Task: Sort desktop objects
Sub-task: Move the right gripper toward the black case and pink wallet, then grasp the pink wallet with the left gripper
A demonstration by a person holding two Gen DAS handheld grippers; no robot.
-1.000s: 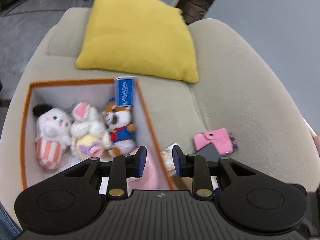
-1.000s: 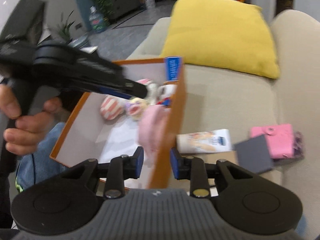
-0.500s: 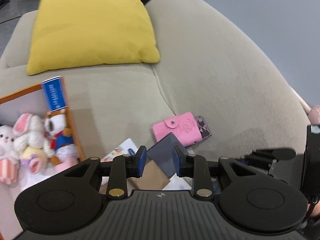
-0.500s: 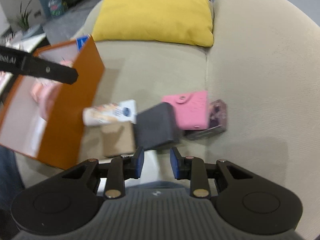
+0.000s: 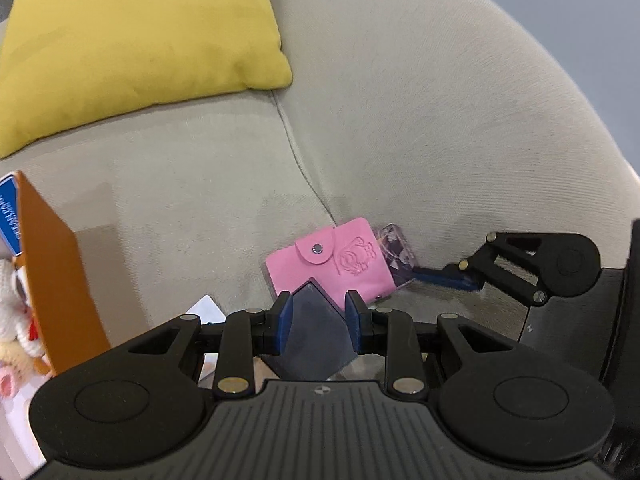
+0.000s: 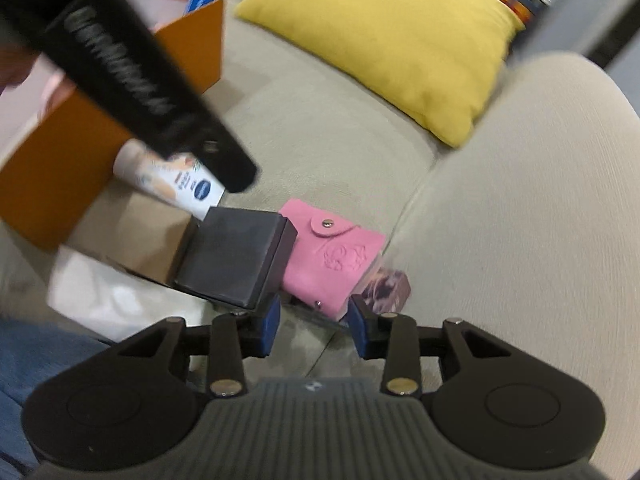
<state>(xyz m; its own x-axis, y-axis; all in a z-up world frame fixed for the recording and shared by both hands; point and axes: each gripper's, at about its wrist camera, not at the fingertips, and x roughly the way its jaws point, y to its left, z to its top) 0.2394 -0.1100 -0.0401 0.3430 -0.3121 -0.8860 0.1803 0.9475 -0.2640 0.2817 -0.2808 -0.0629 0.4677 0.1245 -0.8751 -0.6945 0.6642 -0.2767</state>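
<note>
Sorting looks partly done, judging by the layout. Plush toys (image 5: 12, 320) already sit inside the orange box (image 5: 60, 280), while a pink snap wallet (image 6: 336, 256), a dark grey box (image 6: 240, 256), a cream tube (image 6: 180, 184), a brown cardboard piece (image 6: 136, 236) and a purple patterned card case (image 6: 388, 284) lie loose on the beige sofa (image 5: 440, 120). The left gripper (image 5: 319, 318) hangs over the grey box, jaws parted and holding nothing. The right gripper (image 6: 314, 326) is open and empty, low in front of the wallet. A yellow cushion (image 5: 132, 40) rests behind.
</note>
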